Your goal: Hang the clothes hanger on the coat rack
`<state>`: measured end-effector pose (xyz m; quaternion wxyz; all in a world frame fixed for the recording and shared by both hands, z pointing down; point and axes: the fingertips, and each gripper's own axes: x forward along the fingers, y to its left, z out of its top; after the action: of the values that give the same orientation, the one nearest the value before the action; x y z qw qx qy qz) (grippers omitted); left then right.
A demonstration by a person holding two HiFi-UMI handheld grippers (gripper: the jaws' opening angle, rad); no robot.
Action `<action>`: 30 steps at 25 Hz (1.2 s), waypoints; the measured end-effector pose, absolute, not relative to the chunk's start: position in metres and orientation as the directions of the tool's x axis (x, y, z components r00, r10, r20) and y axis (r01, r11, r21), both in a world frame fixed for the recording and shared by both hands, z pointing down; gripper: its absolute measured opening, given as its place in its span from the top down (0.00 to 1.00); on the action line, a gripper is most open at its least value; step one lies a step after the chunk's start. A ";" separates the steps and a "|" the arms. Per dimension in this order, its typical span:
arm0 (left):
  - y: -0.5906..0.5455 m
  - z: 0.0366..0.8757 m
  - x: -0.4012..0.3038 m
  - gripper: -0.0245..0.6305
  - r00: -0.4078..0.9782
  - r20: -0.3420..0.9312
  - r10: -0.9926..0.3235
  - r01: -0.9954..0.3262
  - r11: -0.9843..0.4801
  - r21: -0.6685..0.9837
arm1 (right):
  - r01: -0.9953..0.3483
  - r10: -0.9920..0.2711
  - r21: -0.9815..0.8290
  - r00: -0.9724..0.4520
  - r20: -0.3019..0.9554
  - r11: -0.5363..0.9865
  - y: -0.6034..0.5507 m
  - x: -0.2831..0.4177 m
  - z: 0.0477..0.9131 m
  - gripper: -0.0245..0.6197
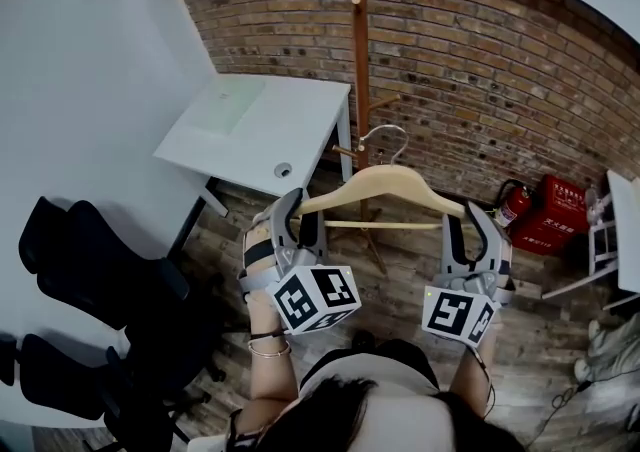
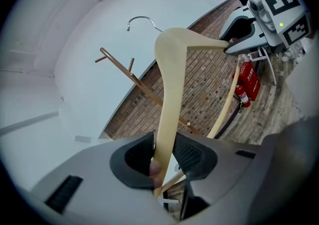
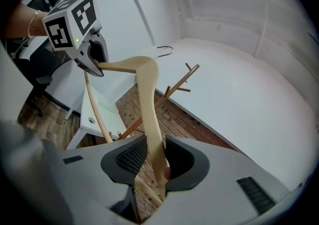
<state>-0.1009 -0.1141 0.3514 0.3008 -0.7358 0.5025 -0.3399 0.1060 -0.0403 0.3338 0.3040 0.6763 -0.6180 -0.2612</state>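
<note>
hanger (image 1: 385,180): wooden, held level in the air between both grippers, just in front of the coat rack (image 1: 358,40); not hung yet.
left gripper (image 1: 298,212): jaws pinched on the hanger's left shoulder tip, one pad on each face.
right gripper (image 1: 472,226): same pinch on the right shoulder tip.
hook (image 1: 385,135): metal, points away from the person toward the pole. It is near a low peg (image 1: 345,150); I can't tell whether they touch.
rack: wooden pole against the brick wall, with angled pegs at several heights.
step (my read): final approach, lining the hook up with a peg.
how: raise both ends together so the bar stays level and the hook doesn't roll off line. Carry the hook's open side over the peg tip, then lower until the peg takes the weight.
release: only once the hook is seated, both grippers together.
watch: white counter (image 1: 260,125) corner sits just left of the pole, so keep the left end off it. Don't shove the pole; it looks free-standing.
</note>
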 end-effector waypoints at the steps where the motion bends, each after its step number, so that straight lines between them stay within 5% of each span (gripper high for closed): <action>1: -0.117 0.352 -0.102 0.79 0.267 0.199 -0.943 -0.534 -0.316 -0.784 | -0.677 -0.994 0.734 0.104 0.023 -0.054 -0.042 0.104 0.334 0.76; 30: -0.239 0.335 -0.085 0.79 0.221 0.176 -0.959 -0.555 -0.272 -0.786 | -0.669 -0.999 0.743 0.041 0.010 -0.019 -0.176 0.124 0.318 0.76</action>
<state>-0.0854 -0.2385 0.3351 0.2989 -0.7220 0.5241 -0.3386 0.1244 -0.1761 0.3177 0.2966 0.6575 -0.6343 -0.2783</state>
